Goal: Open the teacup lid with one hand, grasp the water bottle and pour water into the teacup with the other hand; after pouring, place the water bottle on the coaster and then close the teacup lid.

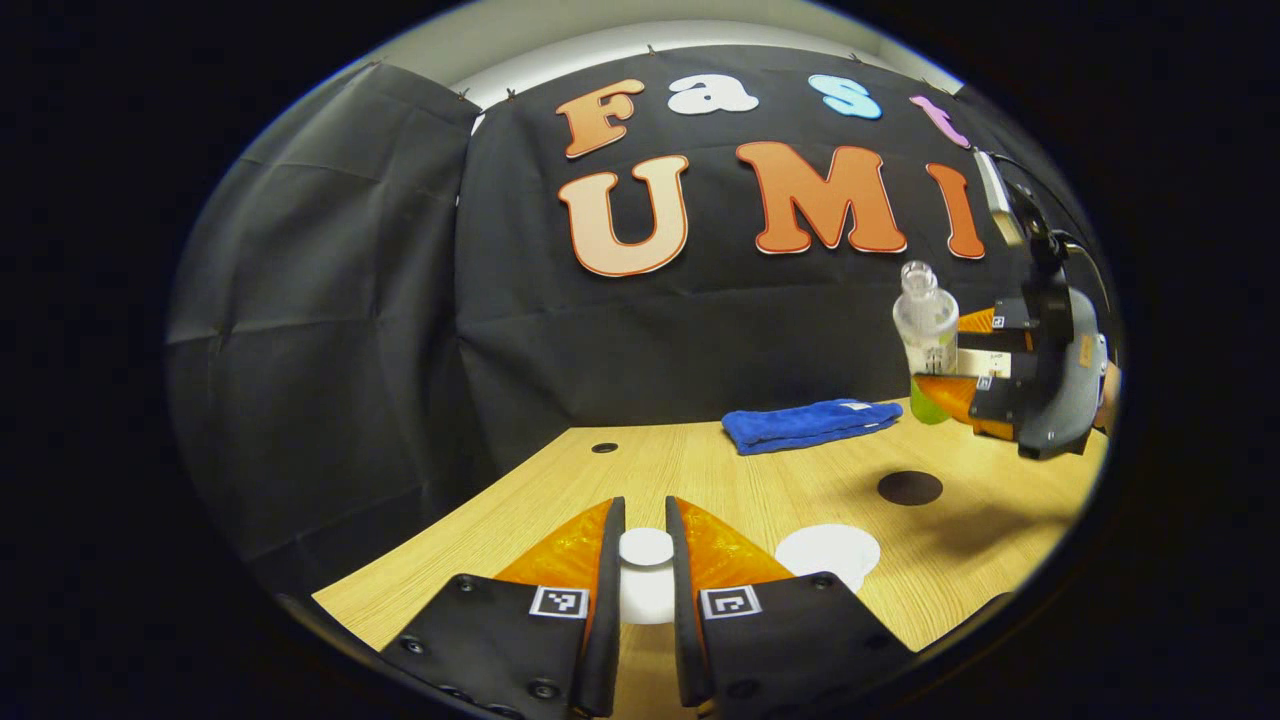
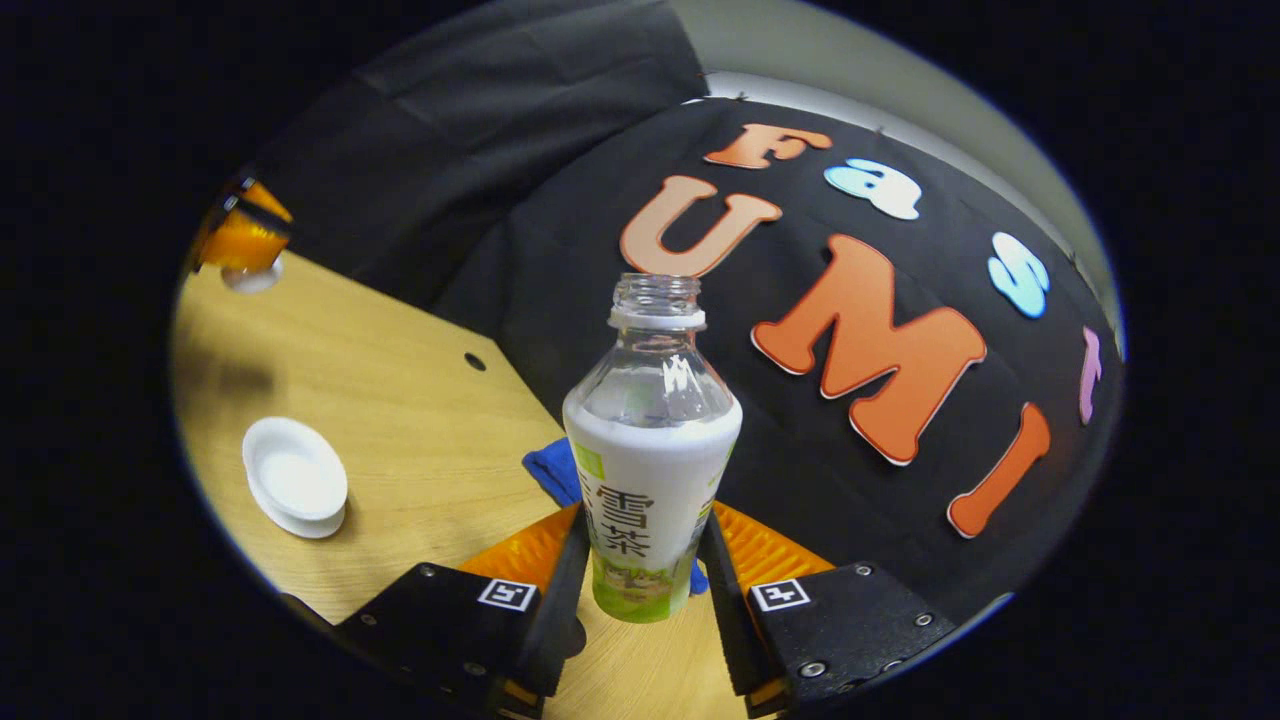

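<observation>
My left gripper (image 1: 645, 518) is shut on the white teacup lid (image 1: 646, 590), its knob between the fingers. Just to its right stands the open white teacup (image 1: 828, 552) on the wooden table (image 1: 480, 530). Beyond the cup lies a dark round coaster (image 1: 910, 488). In the air at the far right, my right gripper (image 1: 962, 388) holds the uncapped water bottle (image 1: 925, 335) roughly upright. In the right gripper view, the right gripper (image 2: 645, 520) is shut on the labelled bottle (image 2: 650, 470). The teacup (image 2: 295, 475) sits lower left, and the left gripper (image 2: 238, 238) holds the lid (image 2: 250, 278) at upper left.
A folded blue towel (image 1: 810, 423) lies at the back of the table near the black cloth wall, partly behind the bottle (image 2: 548, 470) in the right gripper view. A small round hole (image 1: 604, 447) marks the tabletop at the back left.
</observation>
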### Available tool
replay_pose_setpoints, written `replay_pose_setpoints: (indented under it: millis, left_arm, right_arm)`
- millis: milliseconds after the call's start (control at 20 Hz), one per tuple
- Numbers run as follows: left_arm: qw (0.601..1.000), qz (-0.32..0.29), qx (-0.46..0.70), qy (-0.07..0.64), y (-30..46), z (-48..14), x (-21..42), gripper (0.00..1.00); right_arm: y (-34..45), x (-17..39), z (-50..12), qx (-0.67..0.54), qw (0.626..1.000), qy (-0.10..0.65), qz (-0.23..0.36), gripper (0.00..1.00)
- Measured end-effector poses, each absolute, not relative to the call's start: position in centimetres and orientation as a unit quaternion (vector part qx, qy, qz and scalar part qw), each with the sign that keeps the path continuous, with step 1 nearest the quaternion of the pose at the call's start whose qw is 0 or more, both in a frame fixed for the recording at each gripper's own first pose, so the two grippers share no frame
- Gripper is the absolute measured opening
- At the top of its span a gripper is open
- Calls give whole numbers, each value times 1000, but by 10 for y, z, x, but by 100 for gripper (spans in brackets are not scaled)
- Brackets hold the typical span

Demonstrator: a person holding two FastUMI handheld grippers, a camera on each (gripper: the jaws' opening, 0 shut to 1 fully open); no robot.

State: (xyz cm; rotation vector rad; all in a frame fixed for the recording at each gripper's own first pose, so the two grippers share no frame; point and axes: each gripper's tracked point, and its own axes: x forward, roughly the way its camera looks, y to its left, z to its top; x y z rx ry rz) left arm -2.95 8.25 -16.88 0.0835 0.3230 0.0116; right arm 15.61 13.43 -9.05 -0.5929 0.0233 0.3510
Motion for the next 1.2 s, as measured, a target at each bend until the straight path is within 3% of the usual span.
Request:
replay_pose_setpoints:
  millis: [150,300,650,1150,1200]
  left_arm:
    - [987,5,46,152,81,-157,-32,24]
    - [988,5,52,143,79,-150,-33,27]
    - [987,8,50,151,76,-155,-40,27]
    - [986,3,44,159,64,-171,-35,24]
    - [986,2,44,158,64,-171,-34,27]
  right_arm:
    - [130,152,-98,-232,958,39,163,64]
    - [132,151,-110,-166,970,72,161,64]
    - [153,134,-141,-49,967,154,196,64]
    - [165,128,-199,-20,948,237,214,64]
    - [166,129,-197,-19,950,227,215,64]
